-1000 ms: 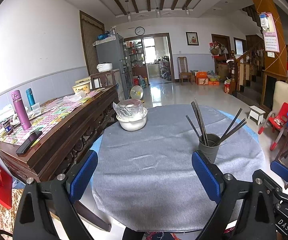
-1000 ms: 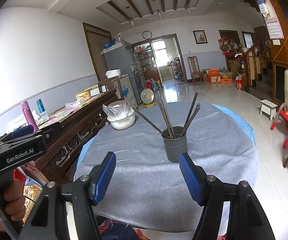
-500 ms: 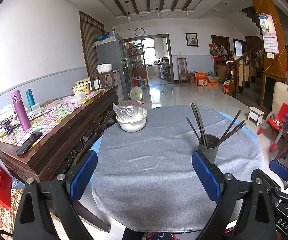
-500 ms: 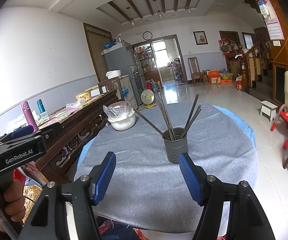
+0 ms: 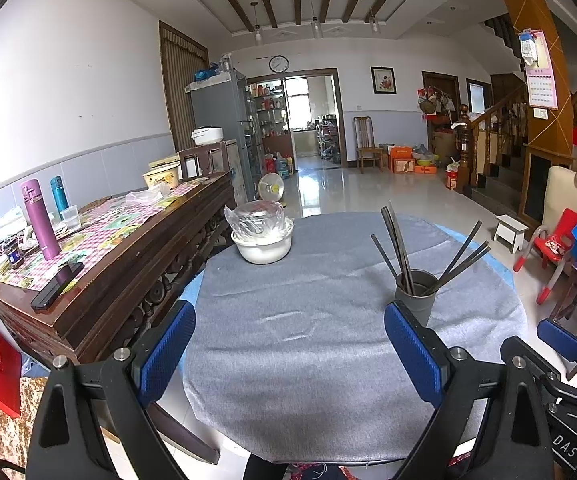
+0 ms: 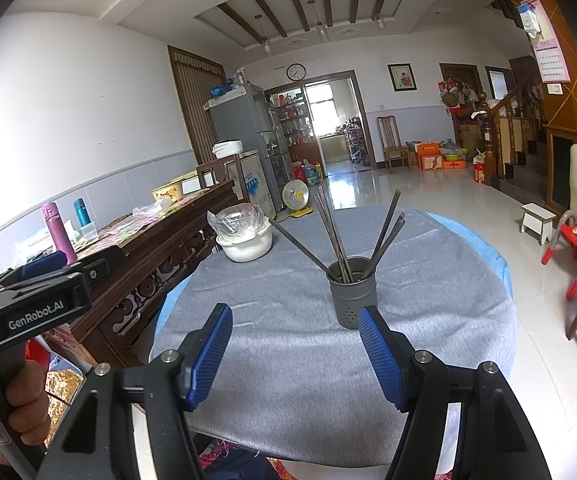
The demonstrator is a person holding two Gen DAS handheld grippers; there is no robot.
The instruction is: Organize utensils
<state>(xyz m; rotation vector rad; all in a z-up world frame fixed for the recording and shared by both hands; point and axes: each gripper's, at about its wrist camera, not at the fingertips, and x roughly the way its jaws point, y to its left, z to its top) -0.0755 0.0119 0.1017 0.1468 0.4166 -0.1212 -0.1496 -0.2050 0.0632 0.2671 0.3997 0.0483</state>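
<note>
A grey metal holder [image 5: 415, 291] [image 6: 351, 294] stands on the round table's grey cloth [image 5: 308, 320] [image 6: 288, 360], with several dark chopsticks [image 5: 398, 246] [image 6: 338, 236] fanned out of it. My left gripper [image 5: 288, 350] hovers open near the table's front edge, nothing between its blue pads; the holder sits just beyond its right fingertip. My right gripper [image 6: 294, 354] is open too and empty, with the holder just past its right finger. The left gripper's body and the hand that holds it [image 6: 24, 392] show at the left of the right wrist view.
A white bowl covered with clear plastic [image 5: 263, 236] [image 6: 243, 236] sits at the table's far left. A dark wooden sideboard [image 5: 100, 264] with bottles and clutter runs along the left. Chairs and a red stool [image 5: 548, 246] stand to the right.
</note>
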